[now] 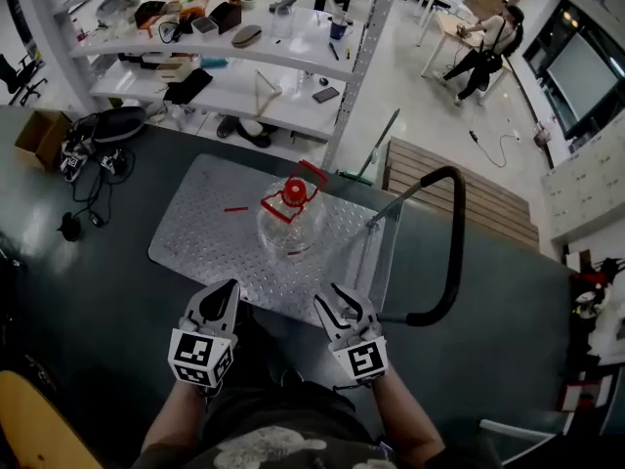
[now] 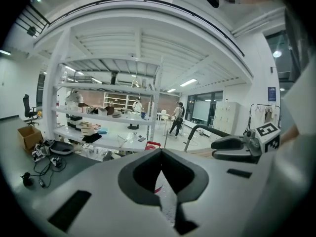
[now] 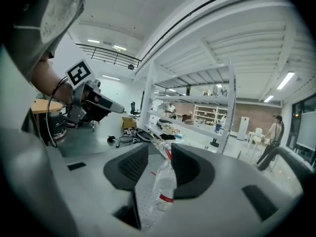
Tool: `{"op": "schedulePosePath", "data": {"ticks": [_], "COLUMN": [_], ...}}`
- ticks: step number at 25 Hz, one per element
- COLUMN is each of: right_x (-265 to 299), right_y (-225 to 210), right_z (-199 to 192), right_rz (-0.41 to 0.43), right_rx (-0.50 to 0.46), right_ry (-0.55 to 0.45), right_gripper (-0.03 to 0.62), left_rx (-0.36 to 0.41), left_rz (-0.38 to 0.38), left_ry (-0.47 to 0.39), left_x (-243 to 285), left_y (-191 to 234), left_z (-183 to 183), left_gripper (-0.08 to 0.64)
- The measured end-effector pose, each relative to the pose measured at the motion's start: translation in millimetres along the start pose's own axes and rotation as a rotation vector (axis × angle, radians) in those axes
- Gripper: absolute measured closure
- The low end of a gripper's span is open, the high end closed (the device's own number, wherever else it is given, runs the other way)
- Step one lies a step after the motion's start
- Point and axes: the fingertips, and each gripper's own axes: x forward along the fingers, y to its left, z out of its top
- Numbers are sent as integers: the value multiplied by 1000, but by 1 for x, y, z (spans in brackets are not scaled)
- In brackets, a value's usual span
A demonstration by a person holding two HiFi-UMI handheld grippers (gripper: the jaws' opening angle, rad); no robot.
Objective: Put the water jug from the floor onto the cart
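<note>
No writing can be read here.
The cubes (image 1: 202, 358) on the left tool (image 1: 223, 291) and right tool (image 1: 337, 301) bear only black-and-white square patterns. The red band (image 3: 166, 198) on the water jug (image 3: 162, 179) and a blue wall sign (image 2: 272, 94) are too small to read.

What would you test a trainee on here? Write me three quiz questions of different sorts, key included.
1. True or false: the water jug lies on the floor.
2. The jug's cap is: A blue, B red, C green.
3. What does the right gripper hold?
Key: 1 false, it stands upright on the cart. 2 B. 3 nothing; its jaws stand apart, short of the jug.
</note>
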Motion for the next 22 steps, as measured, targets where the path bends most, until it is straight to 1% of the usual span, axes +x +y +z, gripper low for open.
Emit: {"op": "schedulePosePath", "data": {"ticks": [4,8,11,13,17,22], "right_x": [-42,-64,-76,-83,-97,-128], "right_y": [12,27,27,27,32,55], "right_z": [-13,-18,-17,-13,-8,0], "right_rz": [16,31,6,-18,-82,-162], "right_rx": [34,37,57,87,100,124], "right_ry": [-11,-14,-13,-17,-21,-4], "right_gripper": [470,528,569,577,591,598], "left_rx": [-21,-40,-52,-52,-38,-35], "left_rz": [44,84,105,103,67,16], "left_ry": [-26,-14,-9,-24,-45,-66], "left_x": [-38,-70,-84,-93,-108,-143], "left_y": [-31,-42,-47,-52,-64,-84], "left_z": [-10,-26,-30,-24,-18,-22], "left_gripper": [552,552,552,552,552,552]}}
